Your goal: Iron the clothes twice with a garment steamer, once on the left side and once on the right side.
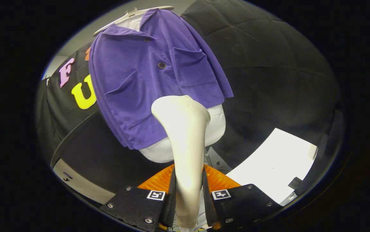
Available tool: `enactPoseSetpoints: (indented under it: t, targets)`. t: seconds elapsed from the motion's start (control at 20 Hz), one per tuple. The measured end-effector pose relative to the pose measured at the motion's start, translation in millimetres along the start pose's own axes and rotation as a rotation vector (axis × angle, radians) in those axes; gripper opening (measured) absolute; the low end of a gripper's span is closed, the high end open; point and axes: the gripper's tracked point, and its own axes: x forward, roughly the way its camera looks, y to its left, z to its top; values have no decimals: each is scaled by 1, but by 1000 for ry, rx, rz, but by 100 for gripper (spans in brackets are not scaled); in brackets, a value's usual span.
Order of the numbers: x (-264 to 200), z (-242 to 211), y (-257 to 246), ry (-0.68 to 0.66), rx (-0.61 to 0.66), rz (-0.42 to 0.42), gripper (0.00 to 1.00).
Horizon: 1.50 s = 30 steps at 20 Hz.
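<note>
The garment steamer [185, 141] is a pale, smooth wand with a slim handle that widens into a rounded head. Its handle sits between the two fingers of the gripper [188, 193], which press on it from both sides, so the gripper is clamped on the steamer. The wand's long axis runs straight ahead from the fingers and up toward the clothes, with the head at the far end.

That head lies at the lower hem of the purple shirt [152, 80], roughly on the shirt's middle line where the button placket [161, 65] comes down. Whether the head touches the cloth or hangs just in front of it cannot be told. The shirt hangs on a white hanger [130, 14] over a white garment [217, 125] whose lower edge shows below the purple hem, to either side of the steamer's head. A chest pocket [194, 66] sits on the right panel and another pocket [123, 93] on the left.

Since the head stands low and central, the shirt's panels spread up and away to the left and to the right of it; I judge that either pass would mean shifting the head sideways onto one panel and drawing it along the fabric.

A white sheet [275, 164] lies on the dark surface to the right, near the gripper.
</note>
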Motion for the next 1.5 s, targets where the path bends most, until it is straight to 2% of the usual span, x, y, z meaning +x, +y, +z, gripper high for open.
enactPoseSetpoints:
  t: [0.35,0.4,0.95,1.2,1.5]
  targets:
    - [-83,5,48,-71,-43,104,38]
    - [-61,16,89,-97,-53,120,38]
    - [-186,26,150,-269,-183,249,38]
    - [-206,14,159,-283,-217,277,38]
    - [-207,-1,161,-268,-216,284,38]
